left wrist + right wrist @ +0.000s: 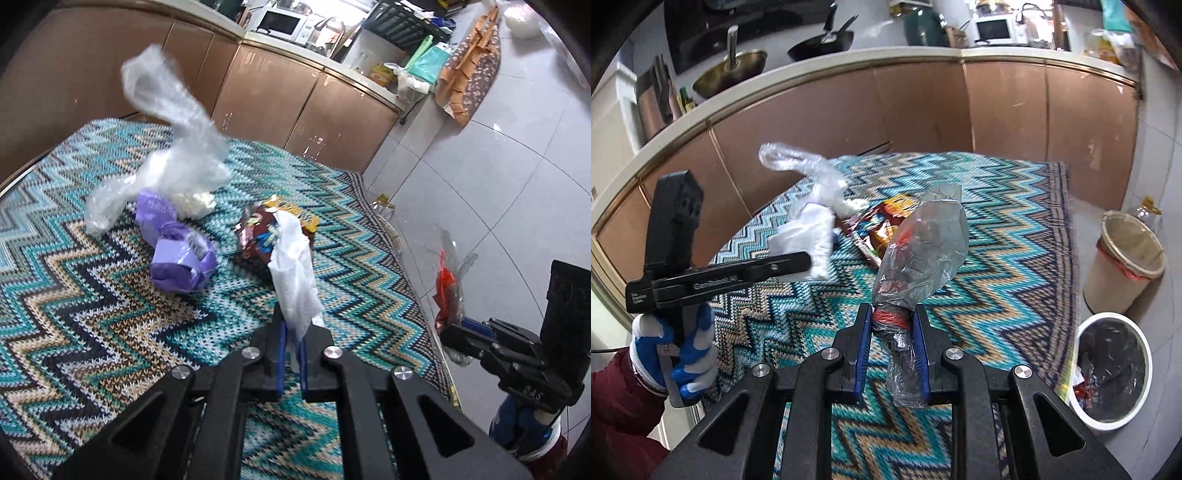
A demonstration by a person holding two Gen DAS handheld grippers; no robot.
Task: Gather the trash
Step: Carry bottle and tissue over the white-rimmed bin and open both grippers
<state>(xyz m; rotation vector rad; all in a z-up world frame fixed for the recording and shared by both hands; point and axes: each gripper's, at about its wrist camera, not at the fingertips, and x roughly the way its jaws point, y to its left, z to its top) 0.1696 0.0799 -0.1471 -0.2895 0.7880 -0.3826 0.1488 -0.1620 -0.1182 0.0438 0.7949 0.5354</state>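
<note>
Zigzag tablecloth [110,314], kitchen: both grippers loaded.
Left gripper [291,332] clamps limp tissue [293,273]; right gripper [892,325] pinches light, slippery plastic wrapper [923,251] at its bunched neck.

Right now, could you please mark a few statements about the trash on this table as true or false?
1. The left tool grips a white paper towel. True.
2. The right tool is empty. False: it is shut on a clear plastic wrapper.
3. A crumpled purple wrapper lies on the zigzag tablecloth. True.
4. Both bins stand on the table. False: the white bin and the beige bin stand on the floor.
</note>
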